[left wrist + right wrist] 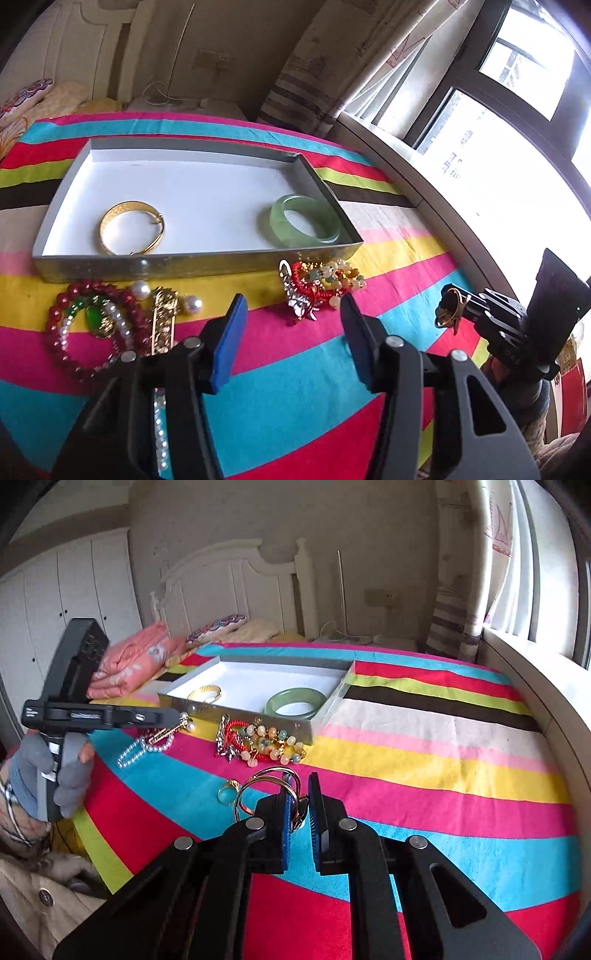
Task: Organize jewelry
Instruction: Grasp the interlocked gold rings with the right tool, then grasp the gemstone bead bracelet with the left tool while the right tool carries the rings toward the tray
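A grey box with a white floor lies on the striped bedspread; in it are a gold bangle and a green jade bangle. My left gripper is open and empty, just before the box, above a red cord bracelet with beads. A red bead bracelet with a green pendant, pearls and a gold clip lie to its left. My right gripper is shut on thin gold hoop bangles, held above the bedspread; it also shows in the left wrist view. A turquoise ring lies beside it.
The box sits mid-bed, the beaded bracelet pile in front of it, a pearl strand to the left. A folded pink blanket and pillows lie by the headboard. A windowsill borders the bed's right side.
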A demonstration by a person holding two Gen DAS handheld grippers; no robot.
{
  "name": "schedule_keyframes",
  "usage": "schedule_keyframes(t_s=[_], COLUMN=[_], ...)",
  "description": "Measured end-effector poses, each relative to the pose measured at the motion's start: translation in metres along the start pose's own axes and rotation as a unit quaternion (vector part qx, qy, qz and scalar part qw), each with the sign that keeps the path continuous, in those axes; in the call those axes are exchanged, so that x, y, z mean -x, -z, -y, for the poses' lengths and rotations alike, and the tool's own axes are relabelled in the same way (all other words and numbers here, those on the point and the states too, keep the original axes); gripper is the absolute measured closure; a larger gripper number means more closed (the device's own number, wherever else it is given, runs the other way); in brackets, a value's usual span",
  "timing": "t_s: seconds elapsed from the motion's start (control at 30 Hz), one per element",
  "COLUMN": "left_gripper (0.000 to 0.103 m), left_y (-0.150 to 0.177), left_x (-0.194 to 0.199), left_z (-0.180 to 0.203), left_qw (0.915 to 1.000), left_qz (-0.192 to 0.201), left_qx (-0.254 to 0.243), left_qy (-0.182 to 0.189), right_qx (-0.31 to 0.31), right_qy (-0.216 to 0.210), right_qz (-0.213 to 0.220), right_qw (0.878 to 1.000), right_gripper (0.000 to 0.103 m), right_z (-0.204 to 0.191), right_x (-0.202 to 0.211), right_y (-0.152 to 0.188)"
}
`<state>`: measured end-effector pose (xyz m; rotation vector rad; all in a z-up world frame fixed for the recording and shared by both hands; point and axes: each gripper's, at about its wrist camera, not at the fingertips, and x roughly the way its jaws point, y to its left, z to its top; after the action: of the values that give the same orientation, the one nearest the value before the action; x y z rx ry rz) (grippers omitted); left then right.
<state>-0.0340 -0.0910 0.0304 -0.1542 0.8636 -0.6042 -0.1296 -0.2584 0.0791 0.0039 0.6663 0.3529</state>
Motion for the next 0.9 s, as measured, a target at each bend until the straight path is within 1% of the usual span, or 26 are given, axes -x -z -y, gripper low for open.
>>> schedule_keyframes(t_s=[0.03, 0.1, 0.13, 0.17, 0.2, 0.23, 0.3, 0.33, 0.37, 0.4, 0.47, 0.57, 0.6, 0.63, 0.7, 0.73, 0.77, 0.9], left_gripper=[0.054, 0.053, 0.053, 0.053, 0.055, 0.059, 0.066, 0.071, 0.074, 0.078, 0.080, 0.089, 0.090, 0.093, 0.097, 0.097, 0.097, 0.097], left_y=[-0.002, -0.006, -0.007, -0.008, -0.010, -0.011, -0.015, -0.016, -0.017, -0.016, -0.017, -0.021, -0.021, -0.020, -0.016, -0.013, -0.012, -0.018], left_x=[-0.003, -0.009, -0.012, -0.016, -0.021, -0.030, -0.045, -0.053, -0.063, -0.070, -0.080, -0.086, -0.087, -0.087, -0.084, -0.080, -0.077, -0.051], left_z=[0.007, 0.031, 0.046, 0.057, 0.067, 0.078, 0.084, 0.084, 0.085, 0.084, 0.081, 0.074, 0.072, 0.071, 0.076, 0.079, 0.080, 0.079], left_qw=[0.9998, 0.9966, 0.9927, 0.9888, 0.9833, 0.9766, 0.9708, 0.9687, 0.9651, 0.9624, 0.9589, 0.9573, 0.9575, 0.9567, 0.9520, 0.9505, 0.9515, 0.9638], left_qz=[0.004, 0.008, 0.010, 0.010, 0.007, -0.001, -0.023, -0.039, -0.057, -0.067, -0.077, -0.084, -0.086, -0.084, -0.078, -0.075, -0.072, -0.041], left_qx=[-0.015, -0.075, -0.113, -0.139, -0.170, -0.200, -0.223, -0.230, -0.240, -0.247, -0.254, -0.254, -0.253, -0.257, -0.274, -0.280, -0.279, -0.250], left_qy=[-0.011, -0.033, -0.043, -0.052, -0.064, -0.079, -0.085, -0.084, -0.087, -0.092, -0.099, -0.110, -0.109, -0.108, -0.113, -0.112, -0.108, -0.083], right_qx=[-0.002, -0.006, -0.008, -0.010, -0.012, -0.016, -0.025, -0.027, -0.029, -0.031, -0.034, -0.042, -0.043, -0.043, -0.044, -0.044, -0.045, -0.045], right_qy=[0.002, 0.001, 0.001, 0.000, 0.000, 0.001, -0.002, -0.002, -0.003, -0.006, -0.006, -0.008, -0.010, -0.010, -0.010, -0.011, -0.011, -0.009], right_qz=[0.003, 0.007, 0.009, 0.010, 0.011, 0.012, 0.015, 0.018, 0.021, 0.023, 0.026, 0.028, 0.029, 0.031, 0.033, 0.033, 0.033, 0.035], right_qw=[1.000, 1.000, 1.000, 1.000, 1.000, 1.000, 1.000, 0.999, 0.999, 0.999, 0.999, 0.999, 0.999, 0.999, 0.998, 0.998, 0.998, 0.998], right_gripper=[0.092, 0.092, 0.092, 0.092, 0.092, 0.092, 0.092, 0.092, 0.092, 0.092, 0.091, 0.092, 0.092, 0.092, 0.092, 0.092, 0.092, 0.092], right_z=[0.000, 0.002, 0.003, 0.004, 0.005, 0.006, 0.009, 0.010, 0.011, 0.011, 0.013, 0.017, 0.018, 0.018, 0.018, 0.018, 0.018, 0.017], right_x=[0.002, 0.004, 0.005, 0.007, 0.007, 0.008, 0.008, 0.009, 0.011, 0.013, 0.015, 0.017, 0.017, 0.018, 0.018, 0.018, 0.018, 0.019], right_y=[0.000, 0.000, 0.000, 0.001, 0.002, 0.003, 0.004, 0.005, 0.005, 0.005, 0.006, 0.008, 0.008, 0.008, 0.007, 0.007, 0.007, 0.007])
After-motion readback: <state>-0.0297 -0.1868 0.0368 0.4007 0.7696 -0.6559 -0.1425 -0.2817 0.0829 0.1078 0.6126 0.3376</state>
